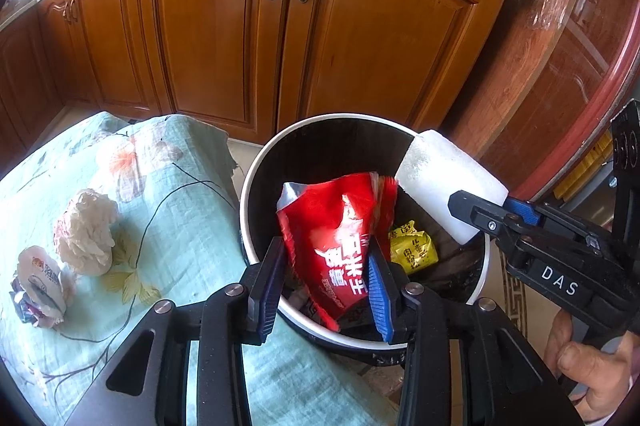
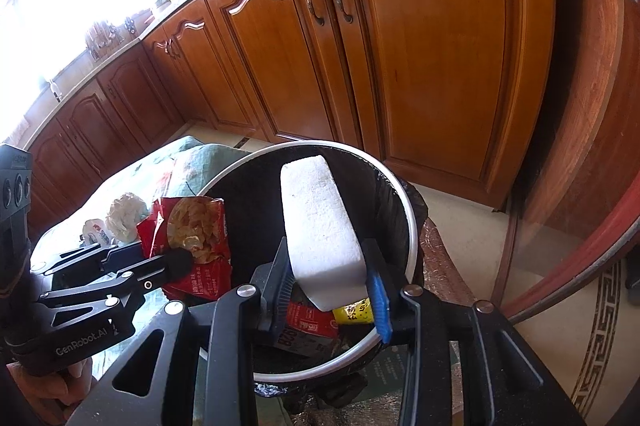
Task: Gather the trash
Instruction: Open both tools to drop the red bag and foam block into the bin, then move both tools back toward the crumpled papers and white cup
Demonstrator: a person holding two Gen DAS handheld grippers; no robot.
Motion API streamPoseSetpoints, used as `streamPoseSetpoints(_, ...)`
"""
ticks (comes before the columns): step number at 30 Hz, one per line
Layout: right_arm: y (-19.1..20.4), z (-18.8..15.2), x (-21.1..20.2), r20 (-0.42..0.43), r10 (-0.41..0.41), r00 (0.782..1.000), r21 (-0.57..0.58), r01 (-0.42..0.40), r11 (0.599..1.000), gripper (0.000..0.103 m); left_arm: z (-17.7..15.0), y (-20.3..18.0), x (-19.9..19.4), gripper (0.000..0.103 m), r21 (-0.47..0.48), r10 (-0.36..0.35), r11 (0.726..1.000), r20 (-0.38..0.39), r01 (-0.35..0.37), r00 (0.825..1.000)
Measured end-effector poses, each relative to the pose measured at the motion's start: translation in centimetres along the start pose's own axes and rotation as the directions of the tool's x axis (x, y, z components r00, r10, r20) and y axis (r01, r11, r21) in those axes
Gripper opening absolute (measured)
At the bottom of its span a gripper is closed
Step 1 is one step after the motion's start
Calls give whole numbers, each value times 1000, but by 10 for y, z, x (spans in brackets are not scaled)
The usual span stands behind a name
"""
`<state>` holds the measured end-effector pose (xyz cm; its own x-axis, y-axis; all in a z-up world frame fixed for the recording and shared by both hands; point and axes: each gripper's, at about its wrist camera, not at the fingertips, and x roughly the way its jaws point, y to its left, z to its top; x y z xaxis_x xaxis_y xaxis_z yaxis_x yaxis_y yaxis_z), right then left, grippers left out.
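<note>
Left wrist view, from the bin (image 1: 256,162) leftward: a printed wrapper ball (image 1: 38,284) and a crumpled tissue (image 1: 88,230) wait on the cloth-covered surface (image 1: 168,226) beside it. Over the bin, the left gripper (image 1: 326,286) fingers pinch a red snack bag (image 1: 340,226) with Chinese lettering; the right gripper (image 2: 332,290), marked "DAS", clamps a white foam block (image 2: 320,226). A yellow packet (image 1: 412,246) lies inside.

One bin (image 1: 256,162), beyond both jaws. One red bag (image 1: 336,226) between the left jaws; one foam block (image 2: 320,222) between the right jaws. One yellow wrapper (image 1: 412,246) in the bin under the jaws. Two crumpled wads (image 1: 86,230) on one cloth (image 1: 180,226), left of the left jaws. Two grippers (image 1: 324,274).
</note>
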<state>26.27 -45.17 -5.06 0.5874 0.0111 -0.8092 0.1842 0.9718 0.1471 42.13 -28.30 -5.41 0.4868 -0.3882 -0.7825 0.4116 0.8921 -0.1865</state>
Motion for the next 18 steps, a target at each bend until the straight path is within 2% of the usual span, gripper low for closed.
streamPoseSetpoints(5,-7,1,-4,12,14,1000,28,-14,1000,41,-4,-2,-8,48,9,0,1000,17,-1,1000)
streamPoseSetpoints(8,-8,-3,-11,32,29,999,44,-31,999,51,-10,2,-18,52,3,4,1000,42,-4,999)
streamPoseSetpoints(9,-8,-4,-13,39,40,998,52,-42,998,57,-14,5,-22,53,-10,5,1000,50,-5,999)
streamPoseSetpoints(12,-8,-12,-19,65,70,995,80,-75,994,91,-30,17,-37,58,-62,19,998,83,-14,996)
streamPoseSetpoints(13,-7,-16,-22,81,76,994,89,-83,993,94,-38,22,-42,60,-77,24,997,95,-17,995)
streamPoseSetpoints(18,3,-31,-31,103,110,989,109,-121,987,94,-69,43,-65,71,-152,55,988,120,-37,991)
